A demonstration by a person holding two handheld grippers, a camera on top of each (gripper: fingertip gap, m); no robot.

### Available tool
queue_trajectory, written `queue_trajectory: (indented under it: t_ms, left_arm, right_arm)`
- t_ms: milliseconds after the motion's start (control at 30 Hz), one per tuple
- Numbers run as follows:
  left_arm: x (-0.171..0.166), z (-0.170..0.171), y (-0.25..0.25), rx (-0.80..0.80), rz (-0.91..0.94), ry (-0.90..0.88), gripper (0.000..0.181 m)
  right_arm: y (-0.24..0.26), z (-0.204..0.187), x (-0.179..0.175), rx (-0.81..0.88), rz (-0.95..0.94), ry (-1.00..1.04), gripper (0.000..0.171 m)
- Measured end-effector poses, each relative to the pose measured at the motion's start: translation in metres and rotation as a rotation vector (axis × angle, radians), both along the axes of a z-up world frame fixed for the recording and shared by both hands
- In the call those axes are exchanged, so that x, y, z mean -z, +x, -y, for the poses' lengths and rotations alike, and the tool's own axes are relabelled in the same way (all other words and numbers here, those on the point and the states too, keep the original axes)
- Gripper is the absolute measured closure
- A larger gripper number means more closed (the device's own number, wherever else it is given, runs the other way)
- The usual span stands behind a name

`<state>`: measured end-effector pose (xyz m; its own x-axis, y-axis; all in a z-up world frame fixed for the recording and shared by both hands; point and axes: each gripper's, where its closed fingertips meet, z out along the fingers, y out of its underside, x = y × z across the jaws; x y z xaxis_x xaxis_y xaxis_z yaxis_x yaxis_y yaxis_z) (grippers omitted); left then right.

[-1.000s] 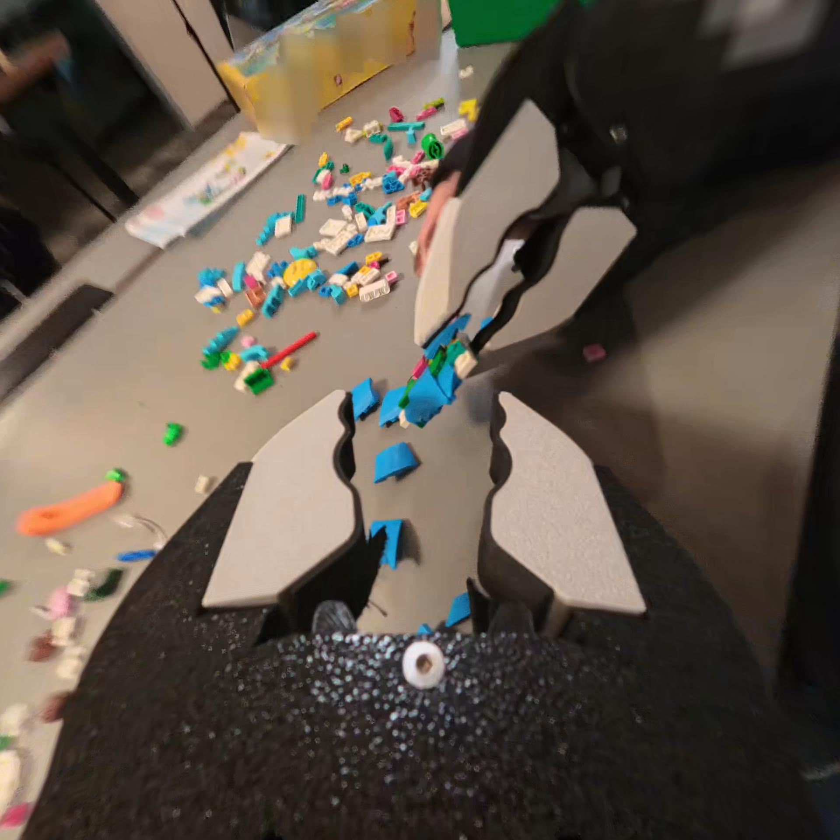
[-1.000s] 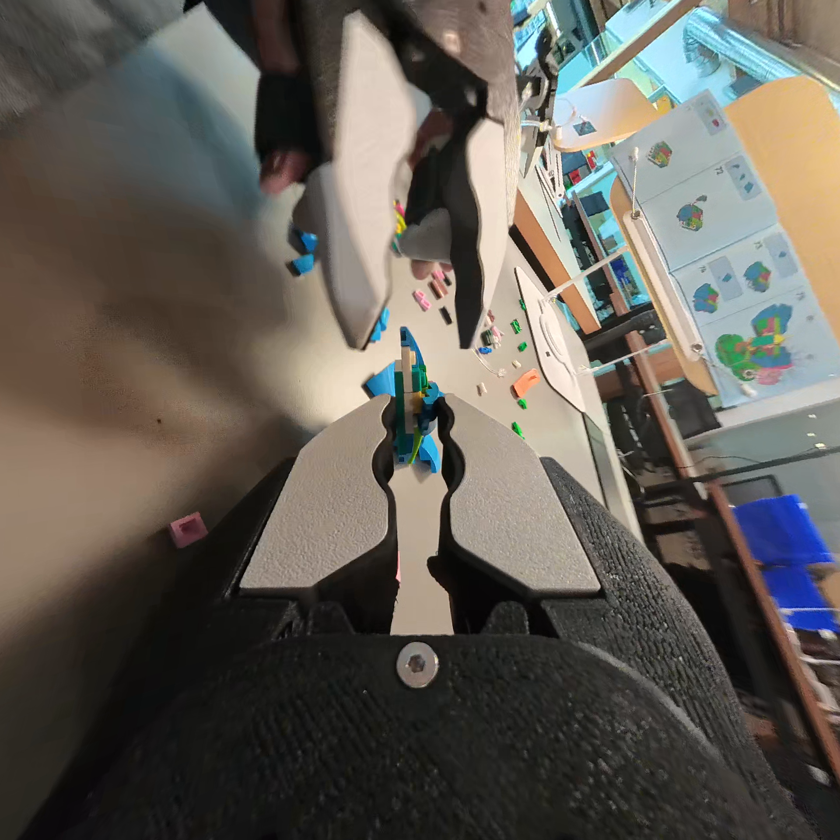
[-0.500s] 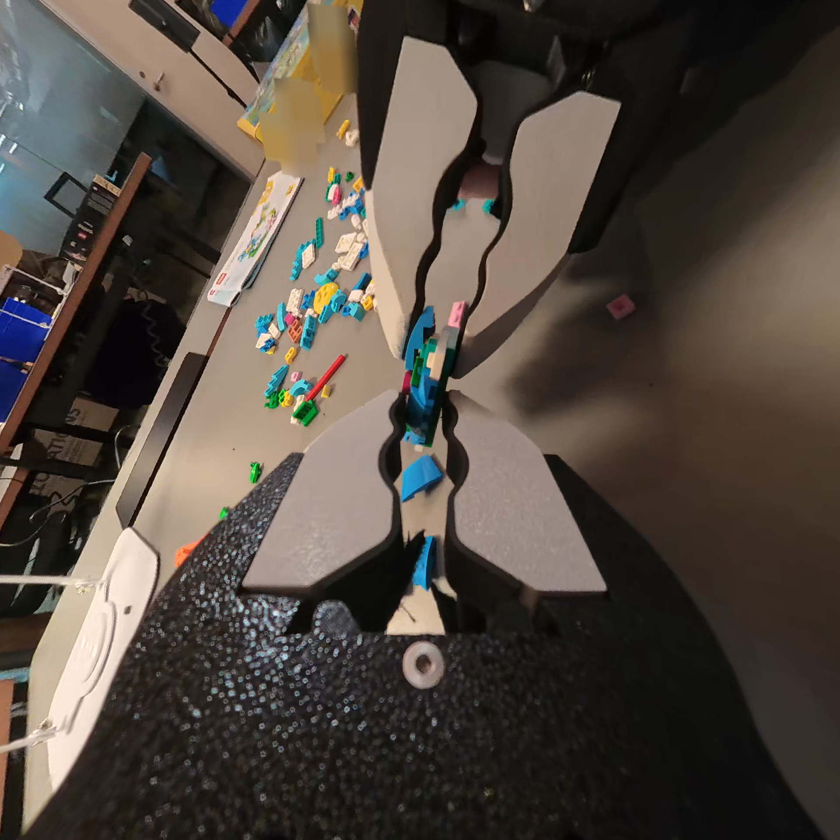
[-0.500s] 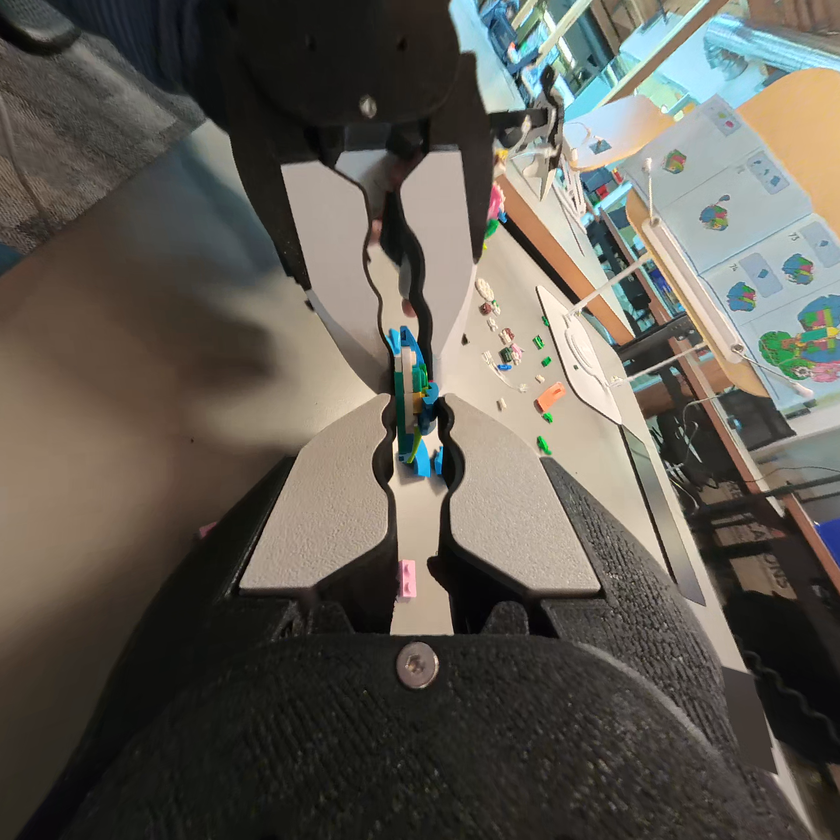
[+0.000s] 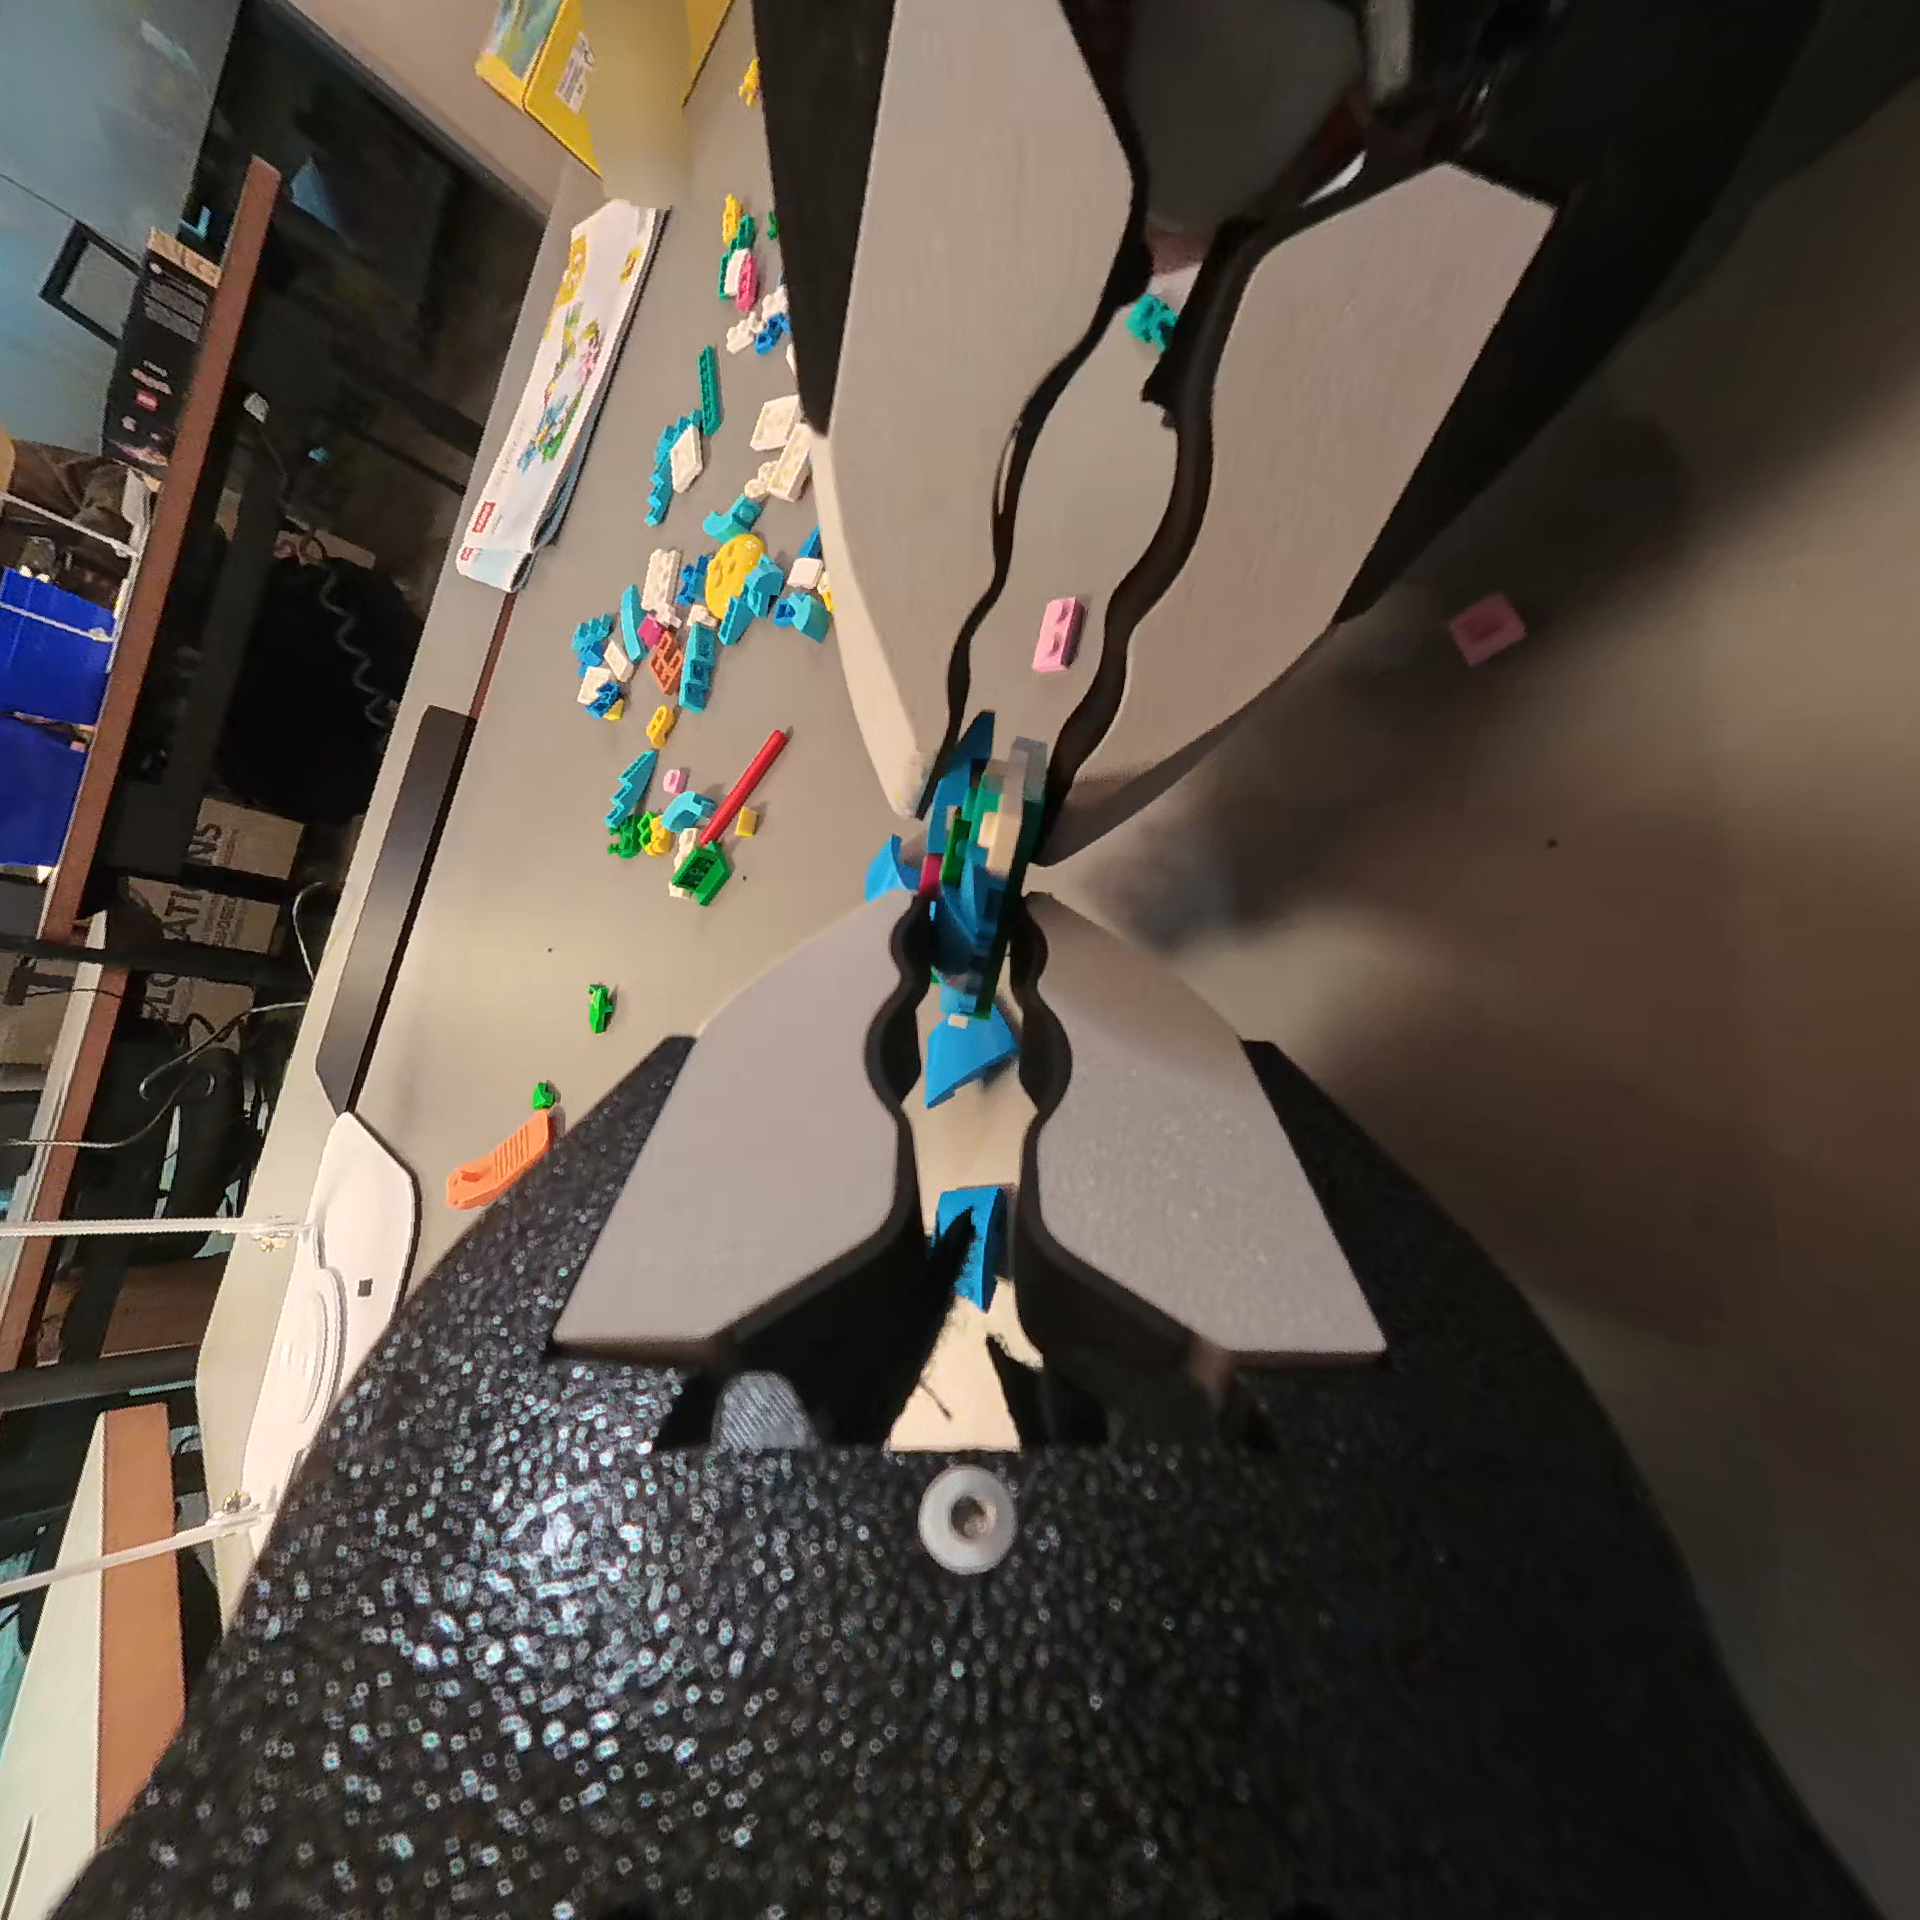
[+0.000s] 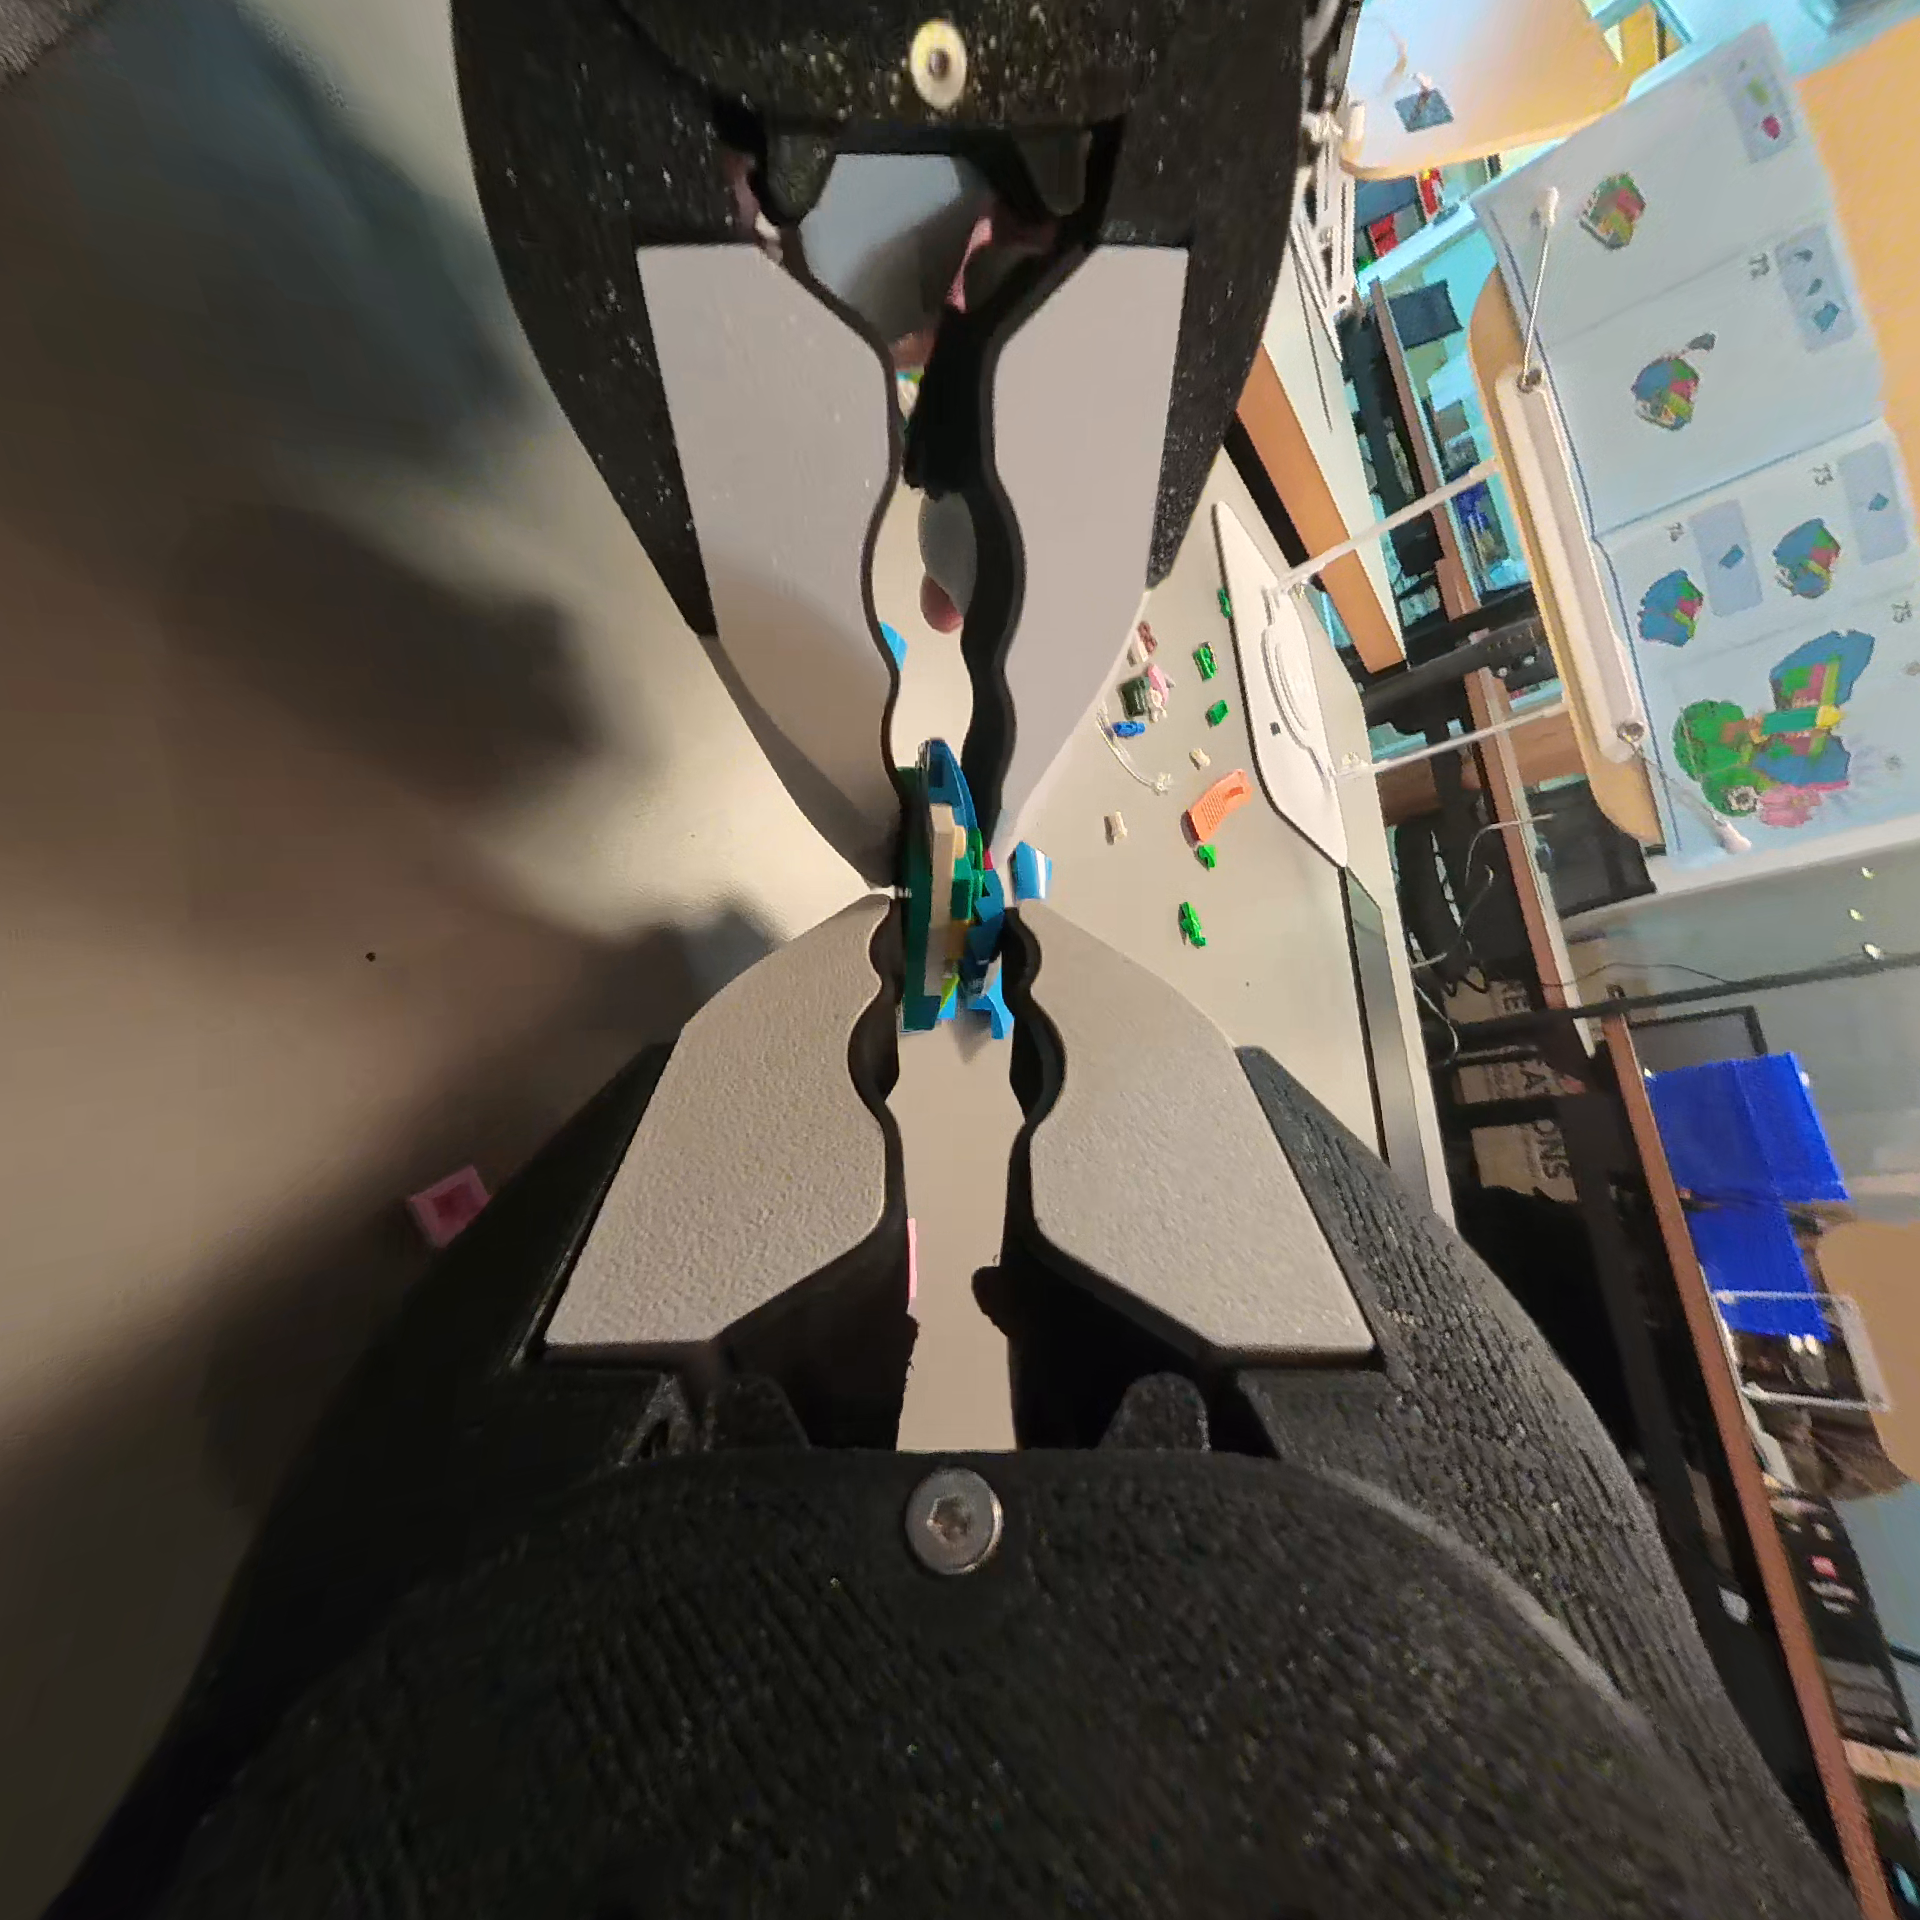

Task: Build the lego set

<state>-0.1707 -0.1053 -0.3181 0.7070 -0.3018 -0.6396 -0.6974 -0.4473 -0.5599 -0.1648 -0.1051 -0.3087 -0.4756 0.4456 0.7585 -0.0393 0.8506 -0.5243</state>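
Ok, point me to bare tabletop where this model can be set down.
Bare grey table lies on the side with the lone pink brick. The opposite side is crowded: loose bricks, red stick, booklet and orange separator.

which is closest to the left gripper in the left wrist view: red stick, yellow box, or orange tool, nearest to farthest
From the left gripper:
1. Red stick, just upper left of the fingers.
2. Orange tool, lower left, by the gripper body.
3. Yellow box, far end of the table.
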Motion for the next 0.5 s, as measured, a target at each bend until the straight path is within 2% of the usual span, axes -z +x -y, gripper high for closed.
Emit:
queue_trajectory:
  t_ms: [33,233,500]
  left_arm:
    - [0.0001,0.0000,-0.0004,-0.002,-0.003,-0.001,0.167]
    - [-0.0008,-0.0015,-0.0025,-0.007,-0.020,-0.001,0.167]
    - [0.0057,-0.0024,-0.0006,-0.026,0.025,-0.042,0.168]
  right_arm:
    - [-0.0003,-0.0002,0.0002,0.010,0.001,0.003,0.155]
    - [-0.0020,-0.0025,0.0002,0.082,0.005,-0.069,0.156]
    - [-0.0023,-0.0038,0.0068,0.069,-0.017,0.111,0.154]
